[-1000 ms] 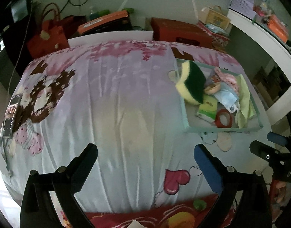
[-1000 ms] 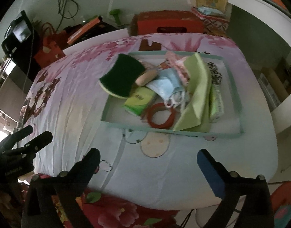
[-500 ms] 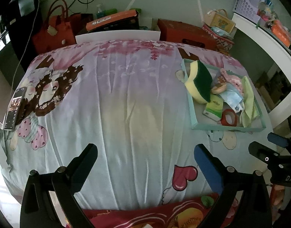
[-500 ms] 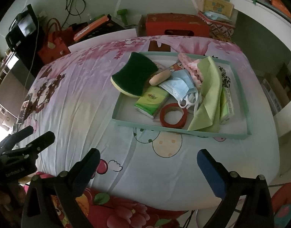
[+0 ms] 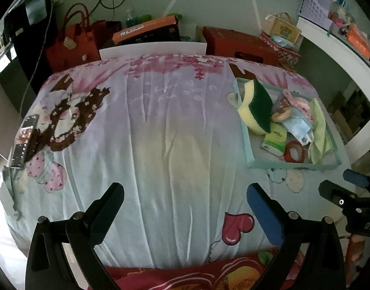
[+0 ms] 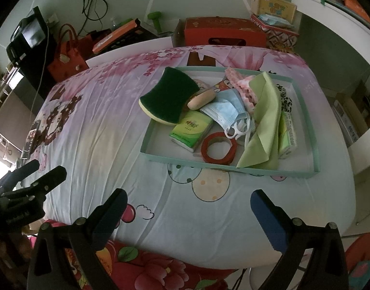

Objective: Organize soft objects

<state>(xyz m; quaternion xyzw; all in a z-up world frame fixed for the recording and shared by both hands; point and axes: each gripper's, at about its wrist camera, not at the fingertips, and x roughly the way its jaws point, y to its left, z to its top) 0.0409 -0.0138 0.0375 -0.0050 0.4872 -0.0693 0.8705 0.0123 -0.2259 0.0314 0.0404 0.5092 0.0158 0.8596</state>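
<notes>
a table draped in a cartoon-printed sheet (image 6: 107, 130) fills both views, with bags and boxes stacked along the wall behind it. nearest to the cameras, the left gripper (image 5: 185, 200) is held over the near edge of the sheet, its jaws spread wide and nothing between them; the right gripper (image 6: 188, 207) is held likewise at the near edge, jaws wide apart and empty. beyond them, a shallow pale-green tray (image 6: 209, 163) is seen on the right half of the table, and the soft things are heaped inside it: a red ring (image 6: 218, 147) and a green tissue pack (image 6: 191, 130) by the near wall, a lime cloth (image 6: 262, 125) draped to their right, a blue face mask (image 6: 227, 111) in the middle, and a green-and-yellow sponge (image 6: 168, 97) propped over the tray's far-left wall, overhanging it. the tray is found straight ahead of the right gripper, its long axis running across that gripper's line of sight, while from the left gripper it lies well off to the right. the right gripper is therefore judged the nearer one for any reach into the tray. the heap is loose and overlapping; whether it is a pile waiting to be sorted out or things already gathered in cannot be settled from how they lie.
</notes>
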